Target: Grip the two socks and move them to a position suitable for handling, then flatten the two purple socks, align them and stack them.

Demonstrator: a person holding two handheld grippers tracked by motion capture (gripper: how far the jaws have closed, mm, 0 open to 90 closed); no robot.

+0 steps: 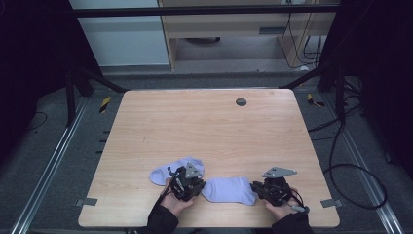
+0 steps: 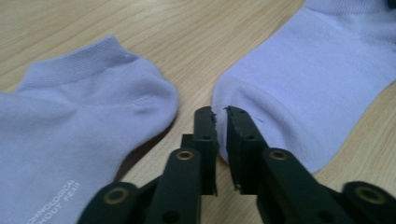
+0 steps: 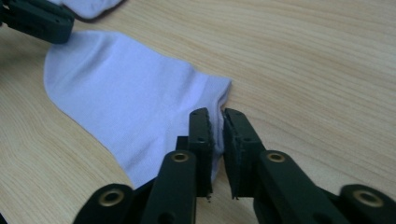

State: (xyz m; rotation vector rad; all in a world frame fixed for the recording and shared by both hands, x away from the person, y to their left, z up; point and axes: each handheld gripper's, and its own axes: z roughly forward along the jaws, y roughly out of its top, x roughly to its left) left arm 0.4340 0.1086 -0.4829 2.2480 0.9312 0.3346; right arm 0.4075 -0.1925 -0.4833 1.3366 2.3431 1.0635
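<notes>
Two white socks are seen on the near part of a wooden table [image 1: 204, 126]. In the high view, the first sock [image 1: 163, 173] lies at the left, partly hidden under the left gripper [image 1: 191, 184], and the second sock [image 1: 229, 190] lies flat between the two grippers. The left gripper is held by the left hand [image 1: 173, 201] and the right gripper [image 1: 265, 189] by the right hand [image 1: 282, 207] (both come in from the bottom edge). In the left gripper view, the jaws of the left gripper [image 2: 219, 116] are brought almost together, with a thin gap between them, at the rounded end of the second sock [image 2: 317, 84]; it cannot be told if cloth is pinched there. The first sock [image 2: 79, 130] is shown beside, its ribbed cuff up, with small printed letters on it. In the right gripper view, the jaws of the right gripper [image 3: 216, 119] are also nearly closed, and the edge of the second sock [image 3: 126, 107] is seen in the narrow gap between them, so it appears clamped. A round grey cap [image 1: 241, 102] is set in the far part of the table.
</notes>
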